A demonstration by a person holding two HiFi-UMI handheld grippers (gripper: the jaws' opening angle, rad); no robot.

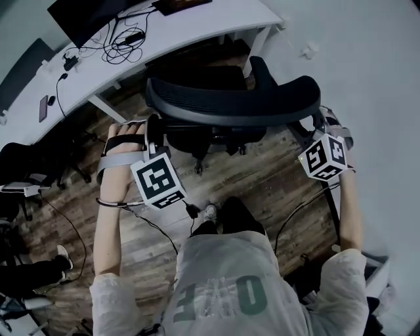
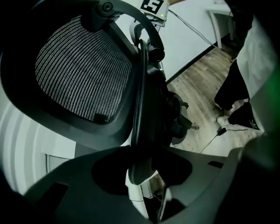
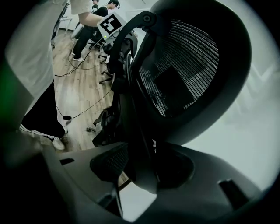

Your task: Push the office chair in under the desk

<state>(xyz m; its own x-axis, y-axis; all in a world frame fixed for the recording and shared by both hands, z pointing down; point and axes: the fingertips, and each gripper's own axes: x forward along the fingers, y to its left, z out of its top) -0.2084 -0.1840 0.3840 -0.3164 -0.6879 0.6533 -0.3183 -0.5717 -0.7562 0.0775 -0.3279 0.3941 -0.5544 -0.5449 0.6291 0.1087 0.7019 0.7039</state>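
Observation:
A black mesh office chair (image 1: 230, 105) stands on the wood floor in front of the white desk (image 1: 197, 26), its seat partly beneath the desk edge. I stand behind it. My left gripper (image 1: 155, 128) is at the left edge of the backrest, and in the left gripper view the backrest's black frame bar (image 2: 140, 109) runs between the jaws of that gripper (image 2: 142, 175), which close on it. My right gripper (image 1: 319, 125) is at the backrest's right edge. There the frame bar (image 3: 135, 131) sits clamped between its jaws (image 3: 146, 175).
On the desk are a dark monitor (image 1: 85, 20), tangled cables (image 1: 121, 42) and a phone (image 1: 43, 108). Another black chair (image 1: 26, 164) stands at the left, with a seated person's leg (image 1: 33, 275) below it. A cable (image 1: 157, 226) trails on the floor. A pale wall closes the right side.

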